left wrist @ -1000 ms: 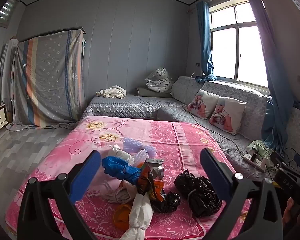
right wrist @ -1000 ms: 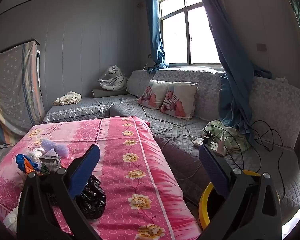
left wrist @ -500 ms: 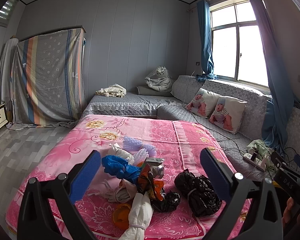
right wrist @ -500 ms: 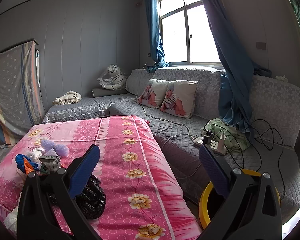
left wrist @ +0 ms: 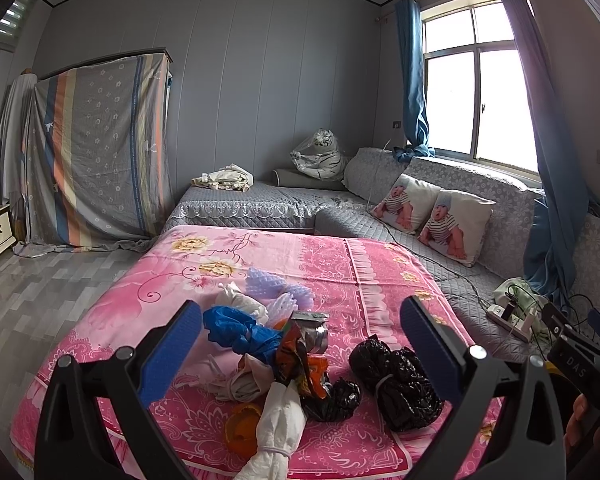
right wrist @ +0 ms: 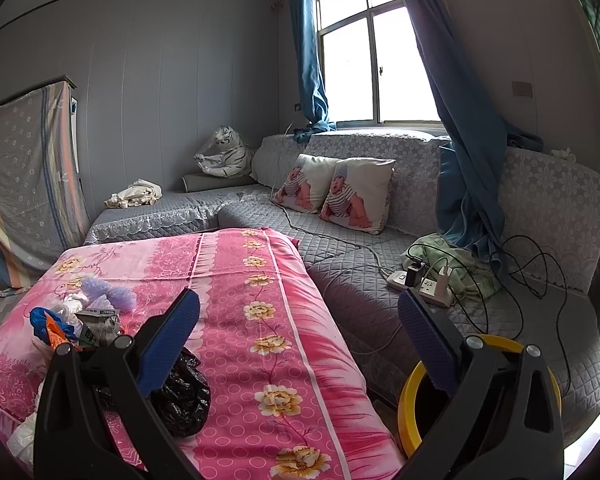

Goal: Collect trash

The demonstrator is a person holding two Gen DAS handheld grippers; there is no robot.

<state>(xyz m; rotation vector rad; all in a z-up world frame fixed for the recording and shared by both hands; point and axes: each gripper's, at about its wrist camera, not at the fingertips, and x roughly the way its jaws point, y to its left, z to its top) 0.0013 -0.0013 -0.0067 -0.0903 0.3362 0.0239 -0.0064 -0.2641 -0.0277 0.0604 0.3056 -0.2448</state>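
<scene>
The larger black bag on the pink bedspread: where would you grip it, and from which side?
Probably at the waist of the larger black bag, where a pale tie cinches it into two lobes. The open left gripper could descend from above, fingers straddling that neck. Its right side is bare bedspread; the smaller black bag lies on its left.

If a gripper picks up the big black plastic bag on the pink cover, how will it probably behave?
The big black plastic bag is crinkled and bulges unevenly, so it probably squashes between the fingers instead of staying stiff. Its glossy film may be slippery. A white tie cinches its middle, so it likely lifts as one bundle. It sits lumpy on the pink cover, so it seems unlikely to roll.
</scene>
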